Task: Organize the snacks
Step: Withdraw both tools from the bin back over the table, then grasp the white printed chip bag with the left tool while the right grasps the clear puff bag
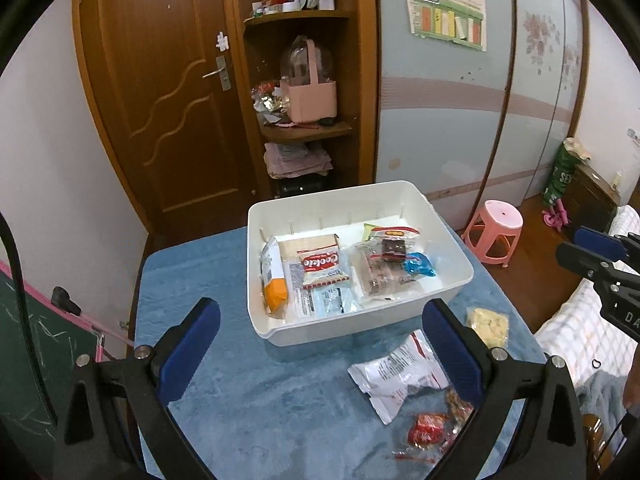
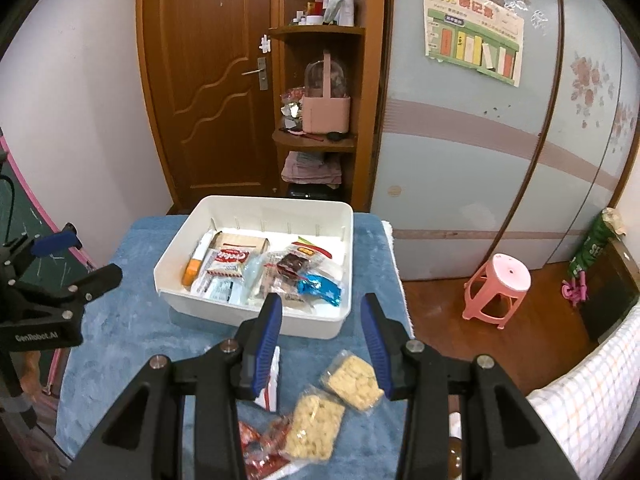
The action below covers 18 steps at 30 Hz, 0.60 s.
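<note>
While your left gripper [image 1: 320,344] hovers spread wide and empty above the blue-covered table [image 1: 240,400], your right gripper [image 2: 320,344] hangs with its fingers parted too, holding nothing. The white bin [image 1: 460,256] sits toward the table's far edge, with a Cookie packet [image 1: 322,266] and a blue wrapper [image 1: 418,264] inside. Near the near right corner lie a white snack bag [image 1: 400,376], two rice crackers [image 2: 352,378] and red candy wrappers [image 1: 428,434], outside the bin.
</note>
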Motion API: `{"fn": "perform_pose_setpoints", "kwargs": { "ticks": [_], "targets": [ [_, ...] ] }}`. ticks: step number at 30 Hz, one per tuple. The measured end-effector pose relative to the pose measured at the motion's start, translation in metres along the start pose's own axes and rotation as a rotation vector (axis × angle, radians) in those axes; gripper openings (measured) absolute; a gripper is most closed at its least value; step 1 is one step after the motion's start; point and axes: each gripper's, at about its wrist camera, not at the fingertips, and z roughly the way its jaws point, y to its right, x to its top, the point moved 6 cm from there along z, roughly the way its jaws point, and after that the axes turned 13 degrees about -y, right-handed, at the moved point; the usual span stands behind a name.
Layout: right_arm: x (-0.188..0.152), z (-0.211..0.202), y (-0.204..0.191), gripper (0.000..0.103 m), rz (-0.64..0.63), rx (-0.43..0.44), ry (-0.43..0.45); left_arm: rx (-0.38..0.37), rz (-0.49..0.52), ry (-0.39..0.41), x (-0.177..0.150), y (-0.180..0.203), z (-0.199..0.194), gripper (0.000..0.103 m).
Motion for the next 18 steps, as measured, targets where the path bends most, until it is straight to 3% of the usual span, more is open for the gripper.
{"fn": "perform_pose_setpoints", "kwargs": {
  "ticks": [4,8,10,18],
  "targets": [
    [-0.012,-0.002,0.004,0.043,-0.006,0.012,-0.020,-0.014,0.023,0.001,-0.009,0.008,-0.008,0.101],
    [-0.028,0.006,0.009,0.059,0.010,0.040,-0.052,-0.024,0.064,-0.008,-0.017,0.019,-0.005,0.101],
    [-0.037,0.013,0.013,0.062,0.029,0.055,-0.072,-0.027,0.086,-0.020,-0.022,0.025,0.000,0.101],
    [-0.074,0.068,0.021,0.062,0.098,0.139,-0.199,-0.070,0.186,-0.133,-0.043,0.058,0.053,0.101]
  ]
}}
